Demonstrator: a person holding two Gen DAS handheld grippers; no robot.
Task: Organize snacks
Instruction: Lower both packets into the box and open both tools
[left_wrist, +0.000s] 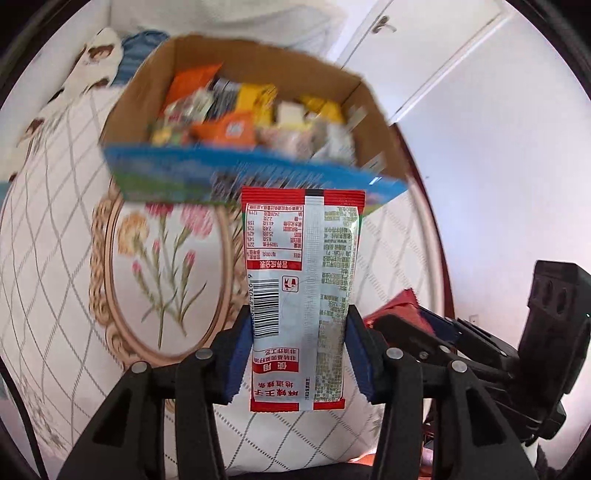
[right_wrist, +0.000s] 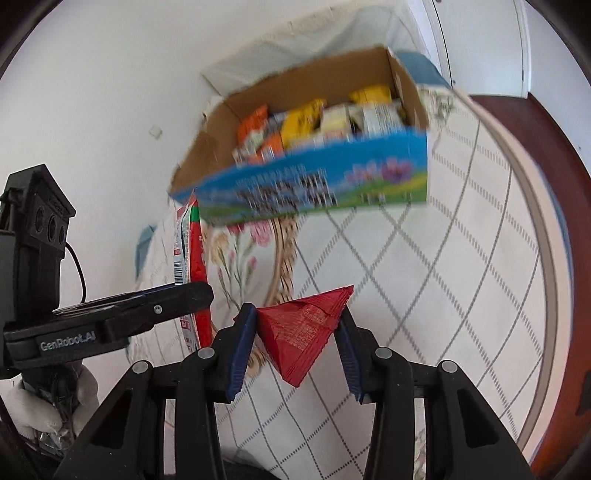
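My left gripper (left_wrist: 299, 332) is shut on a red and silver snack packet (left_wrist: 301, 280), held upright above the table, back side with barcode facing me. My right gripper (right_wrist: 295, 332) is shut on a small red triangular snack packet (right_wrist: 301, 332). A cardboard box (left_wrist: 136, 92) with a blue printed front, filled with several mixed snack packs, stands ahead on the table; it also shows in the right wrist view (right_wrist: 317, 184). The left gripper and its packet (right_wrist: 194, 258) appear at the left of the right wrist view; the right gripper (left_wrist: 424, 328) shows at the right of the left wrist view.
The table wears a white cloth (left_wrist: 55, 258) with a grey lattice and a flower medallion. Its dark red wooden rim (right_wrist: 569, 258) curves on the right. White walls and a white door (left_wrist: 424, 55) stand behind the box.
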